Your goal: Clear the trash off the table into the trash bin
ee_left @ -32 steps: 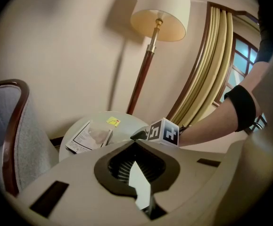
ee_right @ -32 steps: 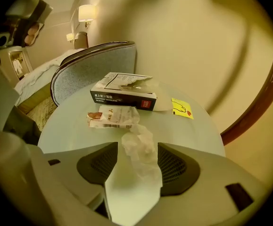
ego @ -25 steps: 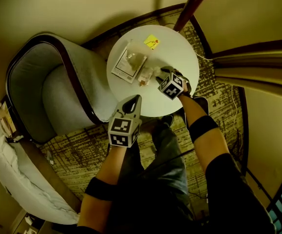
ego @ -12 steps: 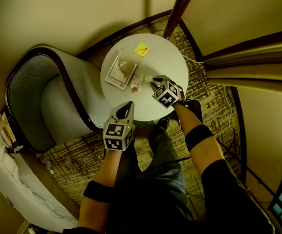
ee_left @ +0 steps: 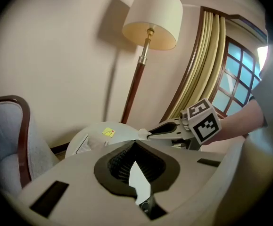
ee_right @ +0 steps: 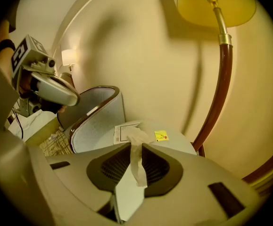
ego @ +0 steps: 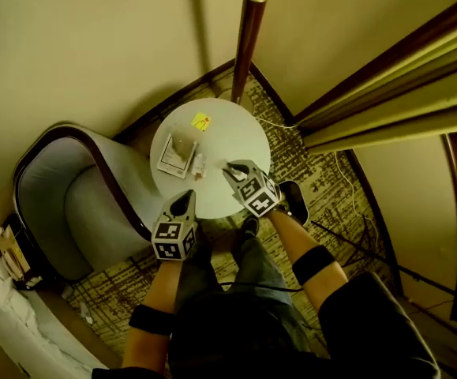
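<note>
The head view looks steeply down from high above and takes in the whole round desk [ego: 240, 140], the chair [ego: 82, 204] and the lamp [ego: 248, 46]. The left gripper view sits low and close, facing across the desk toward the lamp and window [ee_left: 234, 74]. The right gripper view faces the chair and wall. All three share the desk and the note [ego: 201, 121].

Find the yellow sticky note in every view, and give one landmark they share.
Head view: yellow sticky note at the far edge of the round table, near the foot of the lamp pole.
Left gripper view: note left of centre, on the table.
Right gripper view: note just right of centre, beside the tissue.
Shared landmark: the lamp pole, behind the table.
</note>
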The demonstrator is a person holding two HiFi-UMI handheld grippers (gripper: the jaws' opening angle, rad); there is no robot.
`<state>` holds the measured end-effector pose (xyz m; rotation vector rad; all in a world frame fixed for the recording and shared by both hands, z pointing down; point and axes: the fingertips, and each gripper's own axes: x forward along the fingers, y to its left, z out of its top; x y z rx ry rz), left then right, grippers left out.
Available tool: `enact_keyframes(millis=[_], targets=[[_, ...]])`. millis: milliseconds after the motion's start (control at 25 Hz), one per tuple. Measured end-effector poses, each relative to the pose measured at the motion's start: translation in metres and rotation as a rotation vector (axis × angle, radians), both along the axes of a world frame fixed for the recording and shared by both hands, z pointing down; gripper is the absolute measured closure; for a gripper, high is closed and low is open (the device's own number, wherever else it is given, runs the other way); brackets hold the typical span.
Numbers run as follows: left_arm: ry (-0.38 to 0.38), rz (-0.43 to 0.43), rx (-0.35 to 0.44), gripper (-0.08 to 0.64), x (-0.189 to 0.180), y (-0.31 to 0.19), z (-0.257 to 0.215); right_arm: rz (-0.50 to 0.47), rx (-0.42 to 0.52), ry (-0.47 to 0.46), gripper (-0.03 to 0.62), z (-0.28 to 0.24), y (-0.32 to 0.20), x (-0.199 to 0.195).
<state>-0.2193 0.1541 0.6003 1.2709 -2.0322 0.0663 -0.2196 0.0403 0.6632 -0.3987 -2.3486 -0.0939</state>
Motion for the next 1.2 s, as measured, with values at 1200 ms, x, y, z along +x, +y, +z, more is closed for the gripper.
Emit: enact_keyframes(millis=[1200], targets=[[-0.132, 0.775, 0.128, 0.560, 0.181, -0.181, -0.094, 0.966, -0.042, -0.229, 0.509, -0.131, -0.104, 0.285]])
